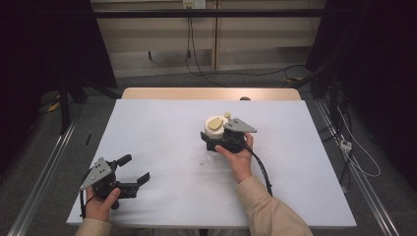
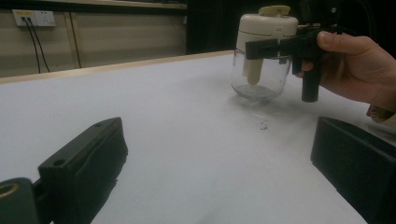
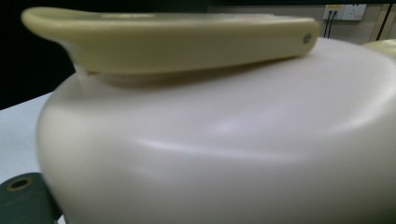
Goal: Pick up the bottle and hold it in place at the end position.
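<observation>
A jar stands on the white table (image 1: 162,123), right of centre, with a cream lid (image 1: 215,125) and a clear glass bowl (image 2: 259,79). A pale yellow flip handle (image 3: 173,37) lies flat on top of the lid (image 3: 224,154). My right gripper (image 1: 210,141) is shut on the jar at lid height, and one black jaw crosses the lid (image 2: 268,25) in the left gripper view. My left gripper (image 1: 135,168) rests open near the table's front left corner. Nothing lies between its jaws, which point toward the jar; the left gripper (image 2: 219,177) is well apart from it.
A small dark speck (image 2: 264,125) lies on the table in front of the jar. A wooden edge (image 1: 211,93) runs along the far side. Cables (image 1: 196,64) trail over the floor beyond, and metal rails (image 1: 44,167) flank the table.
</observation>
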The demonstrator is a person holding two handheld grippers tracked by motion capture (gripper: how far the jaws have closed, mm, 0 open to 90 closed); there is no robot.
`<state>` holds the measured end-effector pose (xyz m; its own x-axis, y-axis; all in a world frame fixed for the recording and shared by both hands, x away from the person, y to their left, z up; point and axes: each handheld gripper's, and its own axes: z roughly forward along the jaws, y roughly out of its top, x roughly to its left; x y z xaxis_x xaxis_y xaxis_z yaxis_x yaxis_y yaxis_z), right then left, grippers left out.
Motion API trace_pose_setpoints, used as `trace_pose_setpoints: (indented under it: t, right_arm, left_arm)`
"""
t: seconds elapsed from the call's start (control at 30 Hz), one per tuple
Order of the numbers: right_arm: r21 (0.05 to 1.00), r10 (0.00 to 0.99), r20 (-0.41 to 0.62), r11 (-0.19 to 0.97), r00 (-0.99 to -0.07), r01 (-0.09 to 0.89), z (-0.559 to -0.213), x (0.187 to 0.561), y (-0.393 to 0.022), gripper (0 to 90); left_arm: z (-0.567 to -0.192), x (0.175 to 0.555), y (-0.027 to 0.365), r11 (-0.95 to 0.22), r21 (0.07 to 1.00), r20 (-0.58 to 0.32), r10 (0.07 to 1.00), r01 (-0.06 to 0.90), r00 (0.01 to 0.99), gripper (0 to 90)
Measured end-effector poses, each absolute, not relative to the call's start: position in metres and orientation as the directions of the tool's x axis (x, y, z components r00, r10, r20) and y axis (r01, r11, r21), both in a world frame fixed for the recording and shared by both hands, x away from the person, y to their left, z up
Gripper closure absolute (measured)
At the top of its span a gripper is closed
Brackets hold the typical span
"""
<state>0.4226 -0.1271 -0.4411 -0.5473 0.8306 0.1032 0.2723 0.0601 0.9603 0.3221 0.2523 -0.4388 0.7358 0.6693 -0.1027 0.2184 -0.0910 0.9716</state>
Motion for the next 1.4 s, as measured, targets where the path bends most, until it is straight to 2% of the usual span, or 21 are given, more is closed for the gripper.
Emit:
trace_pose_setpoints:
  t: [1.4]
  right_arm:
    - [0.951,0.798,0.097,0.103,-0.595,0.292,-0.452,0.443,-0.106,6.4]
  left_arm:
    - [-0.441,0.324,0.252,-0.098,0.968,-0.107,0.672,0.231,0.733,2.9]
